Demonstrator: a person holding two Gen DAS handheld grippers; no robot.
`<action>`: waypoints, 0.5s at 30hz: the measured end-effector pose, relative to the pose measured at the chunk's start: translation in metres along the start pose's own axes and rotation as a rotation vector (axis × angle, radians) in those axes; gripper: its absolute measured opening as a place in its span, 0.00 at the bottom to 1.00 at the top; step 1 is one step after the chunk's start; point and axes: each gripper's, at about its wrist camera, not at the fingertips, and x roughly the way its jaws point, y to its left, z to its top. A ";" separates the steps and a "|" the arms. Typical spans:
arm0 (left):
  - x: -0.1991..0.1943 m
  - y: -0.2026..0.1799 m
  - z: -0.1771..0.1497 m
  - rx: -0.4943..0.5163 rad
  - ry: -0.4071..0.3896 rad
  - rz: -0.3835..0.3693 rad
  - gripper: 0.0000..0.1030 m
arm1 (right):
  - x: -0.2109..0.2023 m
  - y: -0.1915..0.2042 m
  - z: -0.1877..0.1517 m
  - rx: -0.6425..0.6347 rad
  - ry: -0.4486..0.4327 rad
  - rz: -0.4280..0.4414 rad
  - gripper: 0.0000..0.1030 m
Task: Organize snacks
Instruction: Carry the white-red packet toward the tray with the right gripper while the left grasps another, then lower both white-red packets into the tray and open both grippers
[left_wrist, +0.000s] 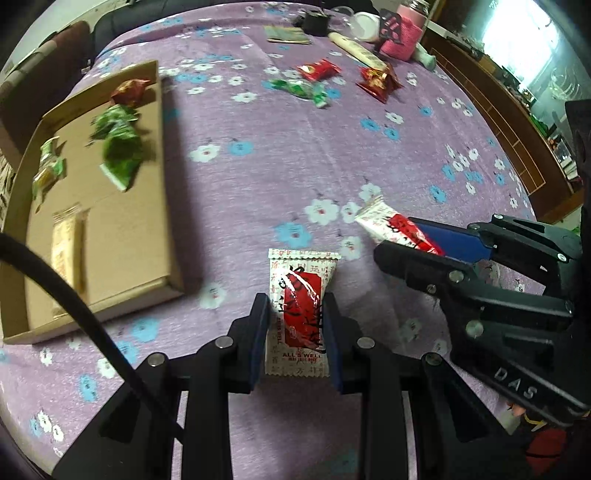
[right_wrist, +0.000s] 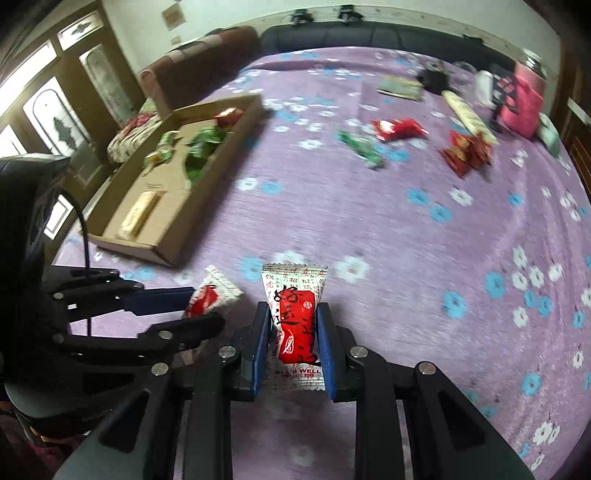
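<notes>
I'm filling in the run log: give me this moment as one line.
left gripper: shut on white-red snack | right gripper: shut on second white-red snack | cardboard tray: holds snacks

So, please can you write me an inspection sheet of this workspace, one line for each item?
Surface: purple floral cloth over the table.
Job's things: cardboard tray holding green, red and beige packets; green packet and two red packets loose on the cloth.
Clutter: pink knitted holder, white tube and booklet at the far edge.
Grippers: left gripper shut on a white-and-red packet; right gripper shut on a matching packet.
Cables: black cable beside the left gripper.
Surroundings: dark sofa, wooden cabinets.
</notes>
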 end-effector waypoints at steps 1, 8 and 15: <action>-0.002 0.004 -0.001 -0.008 -0.004 0.011 0.29 | 0.001 0.006 0.003 -0.013 -0.001 0.005 0.23; -0.019 0.037 -0.006 -0.069 -0.039 0.041 0.30 | 0.004 0.042 0.024 -0.086 -0.018 0.052 0.23; -0.039 0.061 -0.004 -0.109 -0.084 0.067 0.30 | 0.010 0.079 0.051 -0.157 -0.048 0.095 0.23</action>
